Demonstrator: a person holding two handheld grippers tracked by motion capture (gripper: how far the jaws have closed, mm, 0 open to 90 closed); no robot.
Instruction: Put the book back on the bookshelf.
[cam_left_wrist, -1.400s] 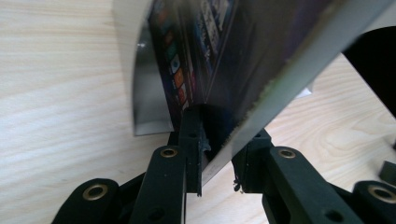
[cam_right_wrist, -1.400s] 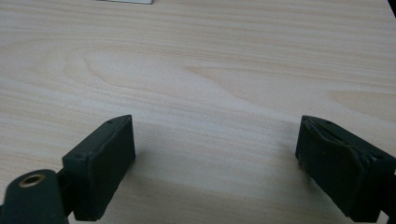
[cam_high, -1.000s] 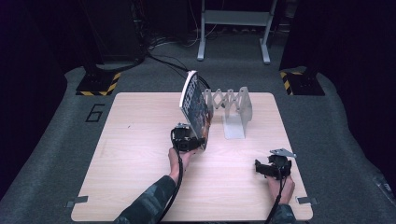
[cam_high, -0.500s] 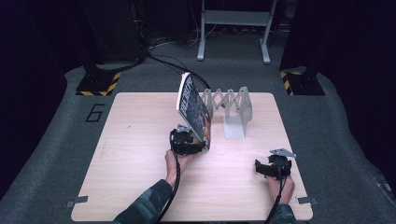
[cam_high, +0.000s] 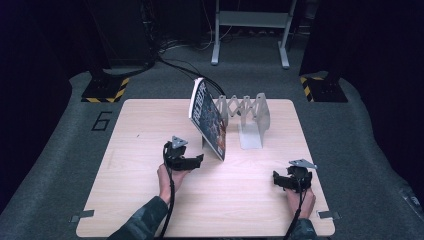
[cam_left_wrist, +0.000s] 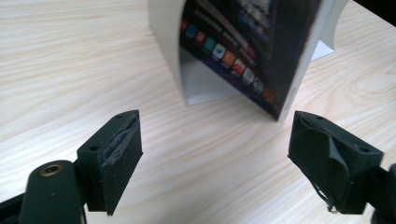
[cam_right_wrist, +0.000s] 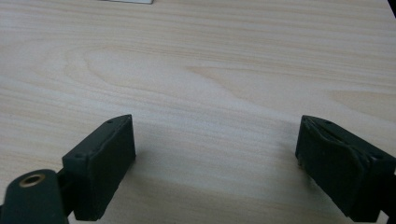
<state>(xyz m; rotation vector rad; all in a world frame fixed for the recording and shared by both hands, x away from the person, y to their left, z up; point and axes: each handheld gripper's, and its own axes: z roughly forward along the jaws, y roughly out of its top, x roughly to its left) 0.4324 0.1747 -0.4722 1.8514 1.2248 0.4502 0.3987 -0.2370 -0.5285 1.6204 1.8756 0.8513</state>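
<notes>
left gripper (cam_high: 199, 161) sits on the near-left part of the desk (cam_high: 130, 200), jaws spread wide with nothing between them; they've just been opening. in the left gripper view the pads (cam_left_wrist: 122, 154) frame bare wood, and the book's lower corner is just ahead of them, closer to the right-hand jaw, not touching either. book (cam_high: 208, 118) stands tilted on its bottom edge near the middle of the desk, glossy dark cover facing me and to my right, top leaning back and left. it rests against the white bookend plate (cam_left_wrist: 169, 42) behind it; the left gripper view shows that plate's foot flat on the desk under the cover. the grey accordion rack (cam_high: 246, 109) extends to the right from the book toward the far edge, with a second white bookend (cam_high: 251, 131) at its right end, apart from the book. right gripper (cam_high: 276, 179) is at the near-right of the desk, well apart from the book and rack, jaws also wide apart and empty; the right gripper view has plain wood grain between the pads (cam_right_wrist: 105, 163). both my hands are on the gripper bodies, cables trailing back toward me.
</notes>
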